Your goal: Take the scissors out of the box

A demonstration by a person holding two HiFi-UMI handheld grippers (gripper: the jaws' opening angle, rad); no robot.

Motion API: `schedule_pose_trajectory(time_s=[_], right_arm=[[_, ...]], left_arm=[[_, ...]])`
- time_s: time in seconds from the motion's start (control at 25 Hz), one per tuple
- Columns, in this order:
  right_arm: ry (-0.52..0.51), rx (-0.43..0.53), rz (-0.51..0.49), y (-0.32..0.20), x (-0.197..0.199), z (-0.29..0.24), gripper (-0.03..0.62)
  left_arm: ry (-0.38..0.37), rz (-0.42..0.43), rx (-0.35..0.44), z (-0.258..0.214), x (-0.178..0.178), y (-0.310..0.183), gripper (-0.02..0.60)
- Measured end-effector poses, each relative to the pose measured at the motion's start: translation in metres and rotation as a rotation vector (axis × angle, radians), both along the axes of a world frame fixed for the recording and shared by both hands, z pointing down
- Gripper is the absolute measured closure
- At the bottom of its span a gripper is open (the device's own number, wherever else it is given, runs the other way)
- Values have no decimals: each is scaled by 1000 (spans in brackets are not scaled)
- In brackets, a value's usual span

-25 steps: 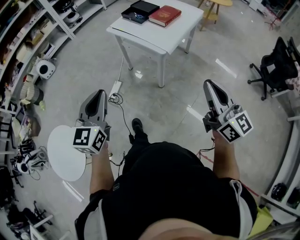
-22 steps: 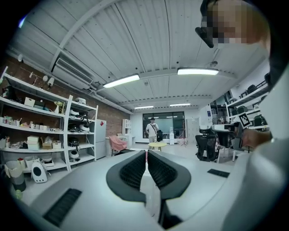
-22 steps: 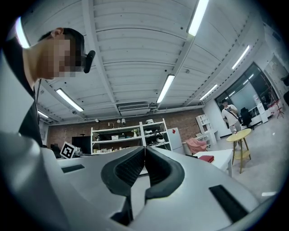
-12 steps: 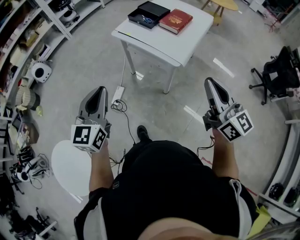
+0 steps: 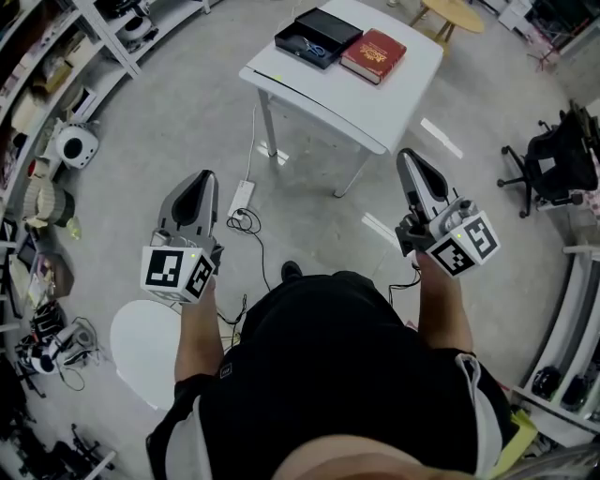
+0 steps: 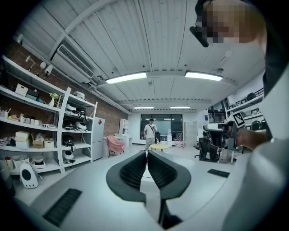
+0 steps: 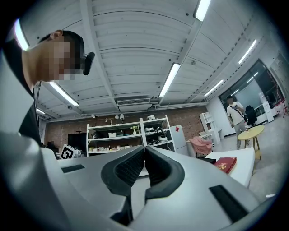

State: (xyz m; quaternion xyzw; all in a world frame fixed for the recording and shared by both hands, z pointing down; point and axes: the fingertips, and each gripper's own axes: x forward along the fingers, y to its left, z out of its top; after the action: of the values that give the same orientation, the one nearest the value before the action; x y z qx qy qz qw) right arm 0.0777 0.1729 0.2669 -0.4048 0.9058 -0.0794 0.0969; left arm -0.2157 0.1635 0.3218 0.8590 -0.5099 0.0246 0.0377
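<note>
1. Inside the black box (image 5: 337, 25), toward its left end: scissors (image 5: 312, 48), apparently blue-handled. They are small at this range, so finer detail is uncertain.
2. Box: shallow, open-topped, lying flat at the far end of the white bench (image 5: 375, 108).
3. Red book (image 5: 374, 55): flat on the bench, cover up, just beside the box on its right.
4. Bench: white top and white legs, standing on the grey floor (image 5: 169, 122) ahead of the person. Both tools are well apart from it.
5. Left tool (image 5: 202, 178): held about level at the person's left, over bare floor. The jaws are together with nothing between them.
6. Right tool (image 5: 405, 157): held at the person's right, its tip just short of the bench's near corner in the head view. The jaws are pressed together and empty.
7. Power strip (image 5: 241, 199): white, lying on the floor with a dark cable, between the left tool and the bench legs.
8. Round white tabletop (image 5: 145, 349): low at the person's left, below the left tool's marker cube.
9. Shelving (image 5: 56, 66): along the left wall, stocked with assorted equipment.
10. Black office chair (image 5: 555, 155): at the right edge, well apart from the bench.
</note>
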Motion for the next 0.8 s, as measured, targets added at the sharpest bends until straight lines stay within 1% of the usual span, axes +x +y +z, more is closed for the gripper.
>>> schedule_pose_trajectory(time_s=[0.24, 0.4, 0.6, 0.8], right_arm=[[14, -16, 4, -26, -19, 4, 565], [11, -26, 5, -49, -19, 9, 565], [1, -37, -6, -91, -17, 17, 565], [-7, -41, -30, -144, -17, 26, 565]], left_arm=[[17, 6, -2, 4, -17, -26, 555], [19, 11, -14, 9, -16, -49, 555], [5, 2, -18, 13, -15, -83, 555], [0, -14, -17, 16, -10, -130, 555]])
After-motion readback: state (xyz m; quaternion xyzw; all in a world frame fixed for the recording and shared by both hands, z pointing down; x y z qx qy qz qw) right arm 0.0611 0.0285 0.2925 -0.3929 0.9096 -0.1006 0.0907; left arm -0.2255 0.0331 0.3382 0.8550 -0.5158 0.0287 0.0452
